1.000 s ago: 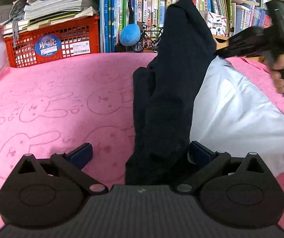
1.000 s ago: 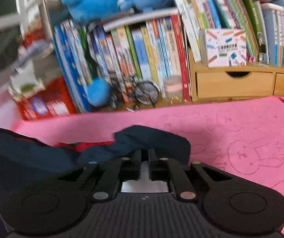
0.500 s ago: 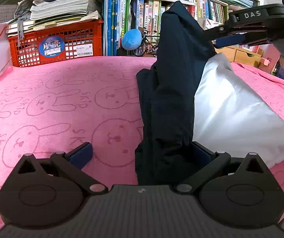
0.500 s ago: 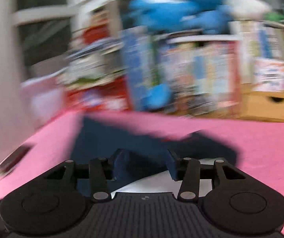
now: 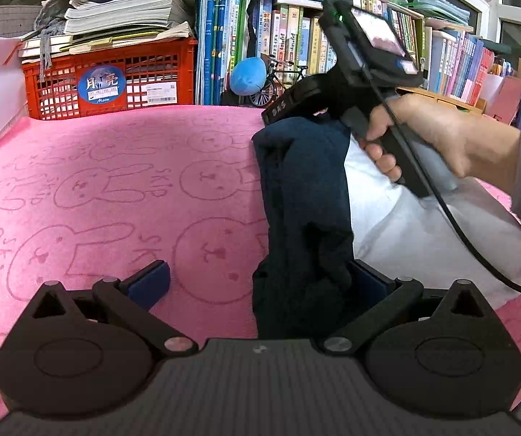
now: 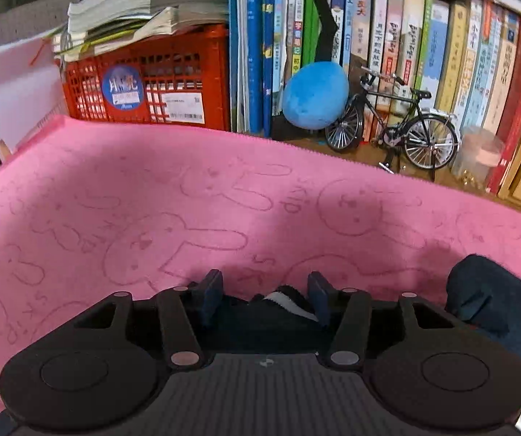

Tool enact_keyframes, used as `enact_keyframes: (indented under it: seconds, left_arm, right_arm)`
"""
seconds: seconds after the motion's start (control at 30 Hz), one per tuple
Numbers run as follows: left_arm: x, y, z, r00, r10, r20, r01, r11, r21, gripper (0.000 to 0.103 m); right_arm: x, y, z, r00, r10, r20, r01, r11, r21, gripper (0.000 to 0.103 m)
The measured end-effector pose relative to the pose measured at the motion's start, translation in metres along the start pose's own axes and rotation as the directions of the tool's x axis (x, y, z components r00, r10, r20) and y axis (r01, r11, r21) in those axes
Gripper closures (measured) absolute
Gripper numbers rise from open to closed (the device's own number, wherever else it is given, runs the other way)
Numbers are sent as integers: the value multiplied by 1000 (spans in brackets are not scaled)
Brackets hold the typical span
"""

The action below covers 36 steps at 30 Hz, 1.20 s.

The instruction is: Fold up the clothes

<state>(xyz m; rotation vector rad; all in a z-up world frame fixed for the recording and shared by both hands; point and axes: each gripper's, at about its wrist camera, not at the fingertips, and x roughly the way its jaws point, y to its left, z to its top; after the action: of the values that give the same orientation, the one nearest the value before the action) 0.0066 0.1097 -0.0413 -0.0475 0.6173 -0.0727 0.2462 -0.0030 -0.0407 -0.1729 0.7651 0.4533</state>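
Observation:
A navy garment (image 5: 304,189) with a pale grey-white panel (image 5: 424,232) lies folded lengthwise on the pink bunny towel (image 5: 115,181). My left gripper (image 5: 257,283) stands open at the near end. The navy cloth lies between its fingers, against the right pad (image 5: 366,283). A hand (image 5: 442,134) holds the right gripper low over the far end of the garment. In the right wrist view, my right gripper (image 6: 265,292) has its jaws opening. Navy cloth (image 6: 485,290) with a white edge (image 6: 286,299) lies loose between and under its pads.
A red crate (image 5: 108,83) under stacked papers, a row of books (image 6: 424,54), a blue plush ball (image 6: 313,94) and a model bicycle (image 6: 395,127) line the back edge. Bare pink towel stretches to the left of the garment.
The right gripper has come down and moved left, laying the raised navy fold flat on the towel. Its jaws, shut on the cloth before, now stand apart. The left gripper has stayed put.

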Motion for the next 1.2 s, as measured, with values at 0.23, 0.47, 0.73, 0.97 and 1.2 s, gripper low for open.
enact_keyframes:
  seconds: [0.23,0.47,0.73,0.97,1.2]
  left_arm:
    - [-1,0,-1,1000,3,-1,-3,1000,8,0]
    - [0,-2,0,1000,9,-3,-9,1000,12,0]
    - [1,-3,1,1000,23,-9,-23,1000,14,0]
    - [1,-1,2,1000,20,-9,-20,1000,17,0]
    - [1,-1,2,1000,17,-10,-17,1000,19,0]
  right_arm:
    - [-110,2,-19,968,81,238,-83,997,0,34]
    - [-61,22,-34,992,-6,129,24,990,-139,33]
    - [-19,8,-8,996,-6,86,10,999,-41,27]
    - [-114,-18,-53,955,95,281,-114,992,53,12]
    - [-79,-22,-67,978,70,195,-76,997,23,1]
